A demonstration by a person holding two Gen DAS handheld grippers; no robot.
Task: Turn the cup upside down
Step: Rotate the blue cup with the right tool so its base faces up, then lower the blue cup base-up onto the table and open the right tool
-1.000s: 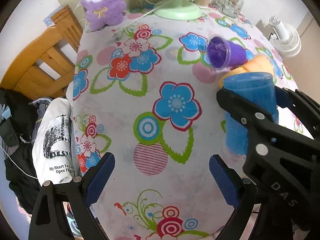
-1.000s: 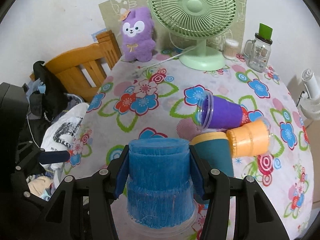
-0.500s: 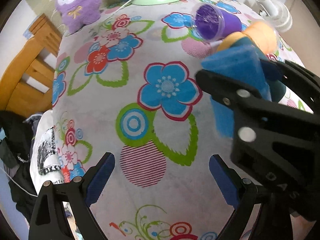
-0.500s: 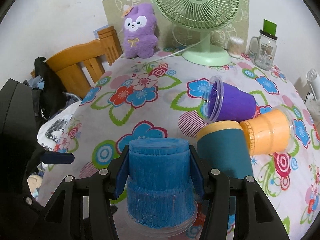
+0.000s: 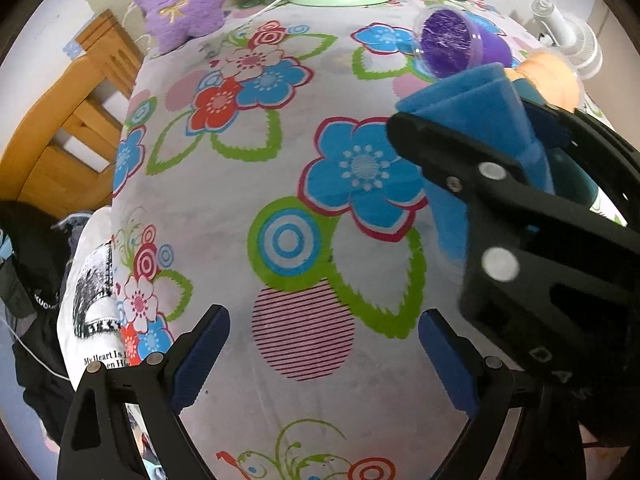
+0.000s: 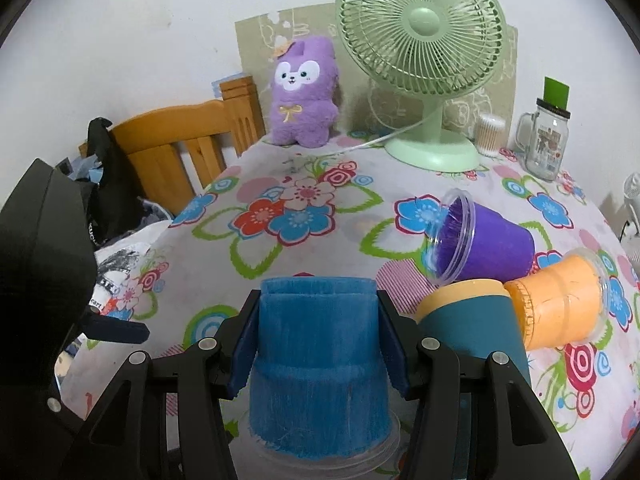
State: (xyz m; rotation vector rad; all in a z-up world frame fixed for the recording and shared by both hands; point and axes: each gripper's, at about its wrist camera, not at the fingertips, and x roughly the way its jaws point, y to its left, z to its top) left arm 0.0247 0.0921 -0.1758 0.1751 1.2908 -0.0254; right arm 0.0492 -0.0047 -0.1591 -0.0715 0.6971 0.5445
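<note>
Currently listed, left to right. Item one: my left gripper (image 5: pixel 320 364), jaws apart, nothing between them, hovering over the floral tablecloth (image 5: pixel 248 208). Item two: my right gripper (image 6: pixel 318 344), pads clamped on the blue cup (image 6: pixel 318 364); the cup stands inverted, closed base up, its clear rim down at the near edge of the table. Item three: teal cup (image 6: pixel 472 328), just right of the blue one. Item four: purple cup (image 6: pixel 484 246) on its side, mouth facing left, further back. Item five: orange cup (image 6: pixel 560 308) on its side, touching the teal one. Far side: purple plush toy (image 6: pixel 302 94), green desk fan (image 6: pixel 420 40), glass mug jar (image 6: pixel 546 140).
</note>
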